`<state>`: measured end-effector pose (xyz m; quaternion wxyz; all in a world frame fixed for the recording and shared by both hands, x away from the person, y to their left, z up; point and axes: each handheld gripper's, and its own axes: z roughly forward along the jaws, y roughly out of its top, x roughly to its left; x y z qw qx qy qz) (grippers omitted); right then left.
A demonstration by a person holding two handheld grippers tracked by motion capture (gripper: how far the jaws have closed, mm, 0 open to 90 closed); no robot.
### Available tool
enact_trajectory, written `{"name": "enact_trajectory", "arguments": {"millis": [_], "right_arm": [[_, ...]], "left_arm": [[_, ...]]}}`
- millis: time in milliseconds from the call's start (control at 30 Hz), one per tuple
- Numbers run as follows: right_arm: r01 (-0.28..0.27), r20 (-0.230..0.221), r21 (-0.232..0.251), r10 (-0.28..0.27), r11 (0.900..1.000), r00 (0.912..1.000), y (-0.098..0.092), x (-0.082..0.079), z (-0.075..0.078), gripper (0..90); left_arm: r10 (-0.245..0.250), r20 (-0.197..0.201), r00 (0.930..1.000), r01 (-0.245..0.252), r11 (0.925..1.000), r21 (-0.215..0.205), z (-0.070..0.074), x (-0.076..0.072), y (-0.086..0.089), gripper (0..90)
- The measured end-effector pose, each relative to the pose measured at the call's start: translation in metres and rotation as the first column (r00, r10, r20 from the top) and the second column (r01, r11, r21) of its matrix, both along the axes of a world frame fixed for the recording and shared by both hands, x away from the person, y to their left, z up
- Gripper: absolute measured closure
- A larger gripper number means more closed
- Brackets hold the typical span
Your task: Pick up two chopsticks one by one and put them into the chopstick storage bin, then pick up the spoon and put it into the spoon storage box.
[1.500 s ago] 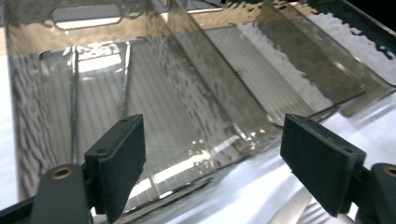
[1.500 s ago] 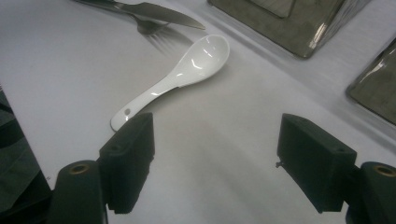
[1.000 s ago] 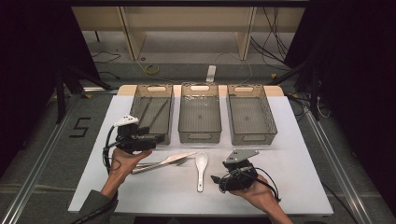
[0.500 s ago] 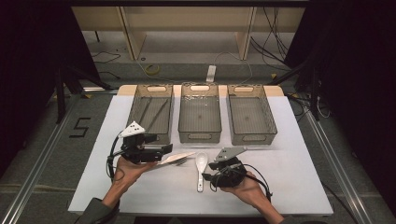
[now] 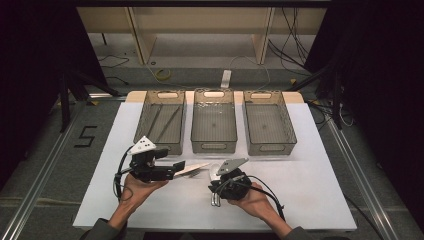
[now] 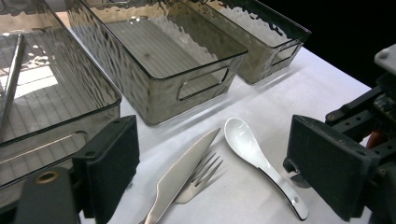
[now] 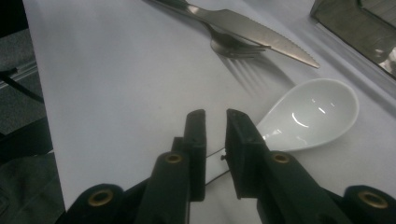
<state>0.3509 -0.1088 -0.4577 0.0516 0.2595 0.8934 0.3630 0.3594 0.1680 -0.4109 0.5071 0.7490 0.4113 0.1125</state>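
While the left tongs (image 6: 210, 186) gape empty, the right tongs (image 7: 215, 135), closing, straddle the spoon (image 7: 310, 114) handle.

Glossy white ceramic-looking spoon (image 7: 310, 114), shiny metal knife (image 7: 252, 28), matt white table (image 7: 116, 84).

Glossy white ceramic spoon (image 7: 308, 114), bowl up, flat on the table

Both grippers (image 5: 172, 167) (image 5: 216, 176) beside cutlery (image 5: 192, 169)
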Motion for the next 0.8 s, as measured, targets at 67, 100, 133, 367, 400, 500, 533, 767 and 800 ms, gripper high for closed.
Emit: {"name": "enact_trajectory", "arguments": {"millis": [67, 100, 133, 367, 400, 500, 533, 767, 800], "right_arm": [[-0.007, -0.003, -0.018, 0.007, 1.000, 1.0000, 0.002, 0.001, -0.002, 84.0], [-0.009, -0.001, -0.022, 0.009, 1.000, 1.0000, 0.003, 0.002, -0.002, 85.7], [-0.015, 0.002, -0.027, 0.015, 1.000, 0.9999, 0.003, 0.002, -0.003, 87.4], [-0.043, -0.022, -0.068, 0.041, 0.997, 0.9989, 0.009, 0.004, -0.012, 90.0], [-0.042, -0.030, -0.069, 0.040, 0.997, 0.9988, 0.011, 0.004, -0.013, 90.0], [-0.055, -0.043, -0.075, 0.052, 0.996, 0.9977, 0.014, 0.004, -0.016, 90.0], [-0.061, -0.038, -0.079, 0.058, 0.995, 0.9976, 0.016, 0.003, -0.017, 90.0], [-0.068, -0.045, -0.130, 0.063, 0.989, 0.9970, 0.019, -0.001, -0.019, 90.0], [-0.073, -0.038, -0.142, 0.069, 0.987, 0.9969, 0.017, -0.001, -0.019, 90.0]], "left_arm": [[0.002, 0.007, 1.0000, -0.002, 1.0000, 0.002, 0.000, -0.001, 0.001, 16.3], [0.003, 0.007, 1.0000, -0.003, 1.0000, 0.002, 0.000, -0.001, 0.001, 16.3], [0.003, 0.009, 1.0000, -0.003, 1.0000, 0.003, 0.000, -0.001, 0.001, 16.3], [-0.003, -0.003, 1.0000, 0.003, 1.0000, 0.009, -0.002, 0.001, -0.001, 16.3], [-0.003, -0.003, 1.0000, 0.003, 1.0000, 0.008, -0.002, 0.001, -0.001, 16.3], [-0.007, 0.006, 1.0000, 0.007, 0.9999, 0.012, -0.001, 0.000, -0.002, 16.3], [-0.009, 0.008, 0.9999, 0.009, 0.9999, 0.013, -0.001, -0.001, -0.002, 16.3], [-0.011, 0.011, 0.9999, 0.011, 0.9998, 0.015, -0.002, -0.002, -0.002, 16.3], [-0.011, 0.011, 0.9999, 0.010, 0.9999, 0.013, -0.002, -0.002, -0.002, 16.3]]}}
